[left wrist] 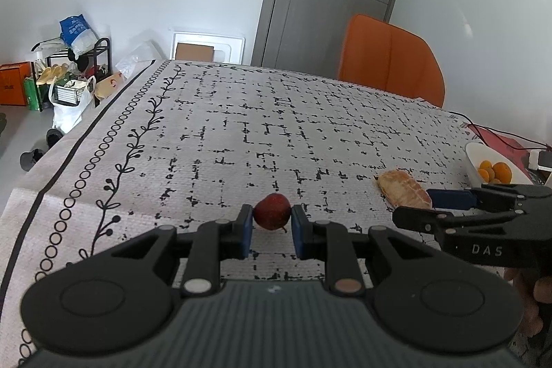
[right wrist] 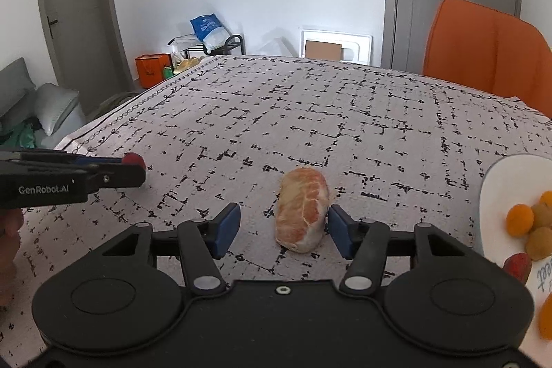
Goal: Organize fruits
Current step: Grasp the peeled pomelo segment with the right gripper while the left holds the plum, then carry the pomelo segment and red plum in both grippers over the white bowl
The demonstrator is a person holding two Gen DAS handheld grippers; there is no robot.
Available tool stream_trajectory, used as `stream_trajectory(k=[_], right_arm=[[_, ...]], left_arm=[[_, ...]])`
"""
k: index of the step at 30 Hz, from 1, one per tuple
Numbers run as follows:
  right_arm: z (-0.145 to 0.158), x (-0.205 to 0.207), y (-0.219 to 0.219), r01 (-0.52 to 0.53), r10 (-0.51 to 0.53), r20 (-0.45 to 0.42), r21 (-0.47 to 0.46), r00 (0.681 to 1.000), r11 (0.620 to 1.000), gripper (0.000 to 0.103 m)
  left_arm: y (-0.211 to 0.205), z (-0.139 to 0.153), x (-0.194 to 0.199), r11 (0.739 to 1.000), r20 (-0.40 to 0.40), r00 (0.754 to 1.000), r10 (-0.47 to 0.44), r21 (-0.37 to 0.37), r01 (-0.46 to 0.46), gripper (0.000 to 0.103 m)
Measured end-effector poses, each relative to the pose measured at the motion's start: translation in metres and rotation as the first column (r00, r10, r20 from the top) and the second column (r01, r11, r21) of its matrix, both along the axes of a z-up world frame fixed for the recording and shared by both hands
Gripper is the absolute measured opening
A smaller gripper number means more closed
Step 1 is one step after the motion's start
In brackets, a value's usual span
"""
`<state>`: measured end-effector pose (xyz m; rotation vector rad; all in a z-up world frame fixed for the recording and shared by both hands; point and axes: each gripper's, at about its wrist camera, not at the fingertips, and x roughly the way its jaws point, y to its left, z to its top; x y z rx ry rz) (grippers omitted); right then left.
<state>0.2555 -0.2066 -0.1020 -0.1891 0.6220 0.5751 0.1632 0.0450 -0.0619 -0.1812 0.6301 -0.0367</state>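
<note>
Our left gripper (left wrist: 272,220) pinches a small red fruit (left wrist: 272,211) at table centre. Our right gripper (right wrist: 283,227) stands wide around the peeled citrus segment (right wrist: 301,208), its right pad touching and its left pad apart. At three o'clock, the white bowl (right wrist: 500,181) holds orange and brownish fruits (right wrist: 519,219).

Tablecloth (left wrist: 241,126): woven cloth, coarse, matt. On it, red fruit (left wrist: 272,211): smooth skin, dull sheen. Peeled citrus piece (right wrist: 302,207): matt, veined pith. Beside the cloth, bowl (right wrist: 500,181): glossy white.
</note>
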Motion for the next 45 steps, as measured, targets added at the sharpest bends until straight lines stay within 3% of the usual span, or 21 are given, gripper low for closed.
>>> stream_trajectory(k=[6,12,17,23,45], right_arm=[[-0.003,0.010,0.003,0.037,-0.037,-0.005,-0.010,0.999,0.999,0.056],[-0.008,0.011,0.013,0.043,-0.043,0.016,-0.035,0.999,0.998,0.050],[-0.009,0.010,0.015,0.060,-0.058,0.039,-0.045,0.998,0.997,0.032],[-0.004,0.002,0.009,0.044,-0.044,0.031,-0.014,0.999,0.999,0.031],[0.029,-0.033,-0.052,0.136,-0.146,0.092,0.113,0.985,0.984,0.031]], left_arm=[[0.003,0.002,-0.002,1.000,0.008,1.000,-0.004,-0.003,0.004,0.022],[0.010,0.001,0.003,1.000,0.001,1.000,0.009,0.003,-0.009,0.022],[0.011,0.005,0.007,1.000,0.004,1.000,0.011,0.018,-0.012,0.022],[0.003,0.007,0.006,1.000,0.008,1.000,-0.006,0.021,0.006,0.022],[-0.049,0.031,-0.004,0.994,0.062,0.993,-0.098,0.049,0.095,0.022]])
